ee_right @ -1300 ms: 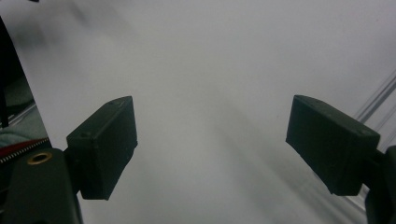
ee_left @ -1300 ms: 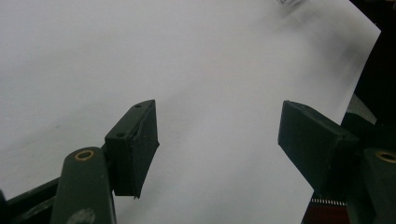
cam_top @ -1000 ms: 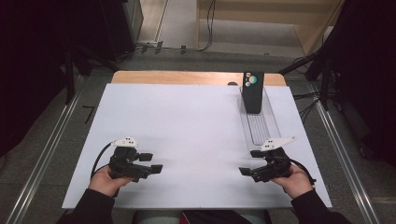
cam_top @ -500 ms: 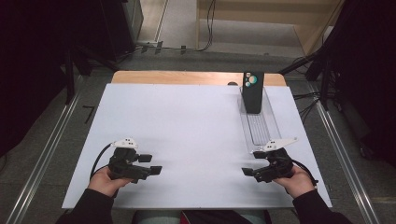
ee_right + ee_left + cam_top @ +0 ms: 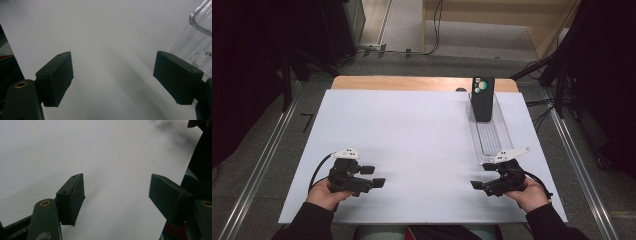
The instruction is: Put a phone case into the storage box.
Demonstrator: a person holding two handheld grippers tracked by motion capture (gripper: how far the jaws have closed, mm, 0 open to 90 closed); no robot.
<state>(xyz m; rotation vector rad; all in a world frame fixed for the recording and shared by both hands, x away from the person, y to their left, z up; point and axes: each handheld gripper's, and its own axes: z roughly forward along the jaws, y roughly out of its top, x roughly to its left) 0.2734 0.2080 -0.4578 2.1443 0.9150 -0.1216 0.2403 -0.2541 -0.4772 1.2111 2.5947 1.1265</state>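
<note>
From above we see a black box (image 5: 482, 102) standing in the clear tray (image 5: 490, 136) just beyond our right gripper (image 5: 480, 185), both grippers' jaws wide and empty, left gripper (image 5: 373, 176) well apart.

Both forearms come in from the near edge in dark sleeves, each hand wrapped around a gripper. The left hand (image 5: 326, 192) holds the left gripper (image 5: 374, 176) low and level, its 2 black jaws pointing inward toward the other hand — parted, nothing between them. The right hand (image 5: 528, 192) mirrors it: the right gripper (image 5: 480, 184) aims inward as well, jaws standing apart and bare. A cable loops from the back of each gripper — grey plates sit on top.
</note>
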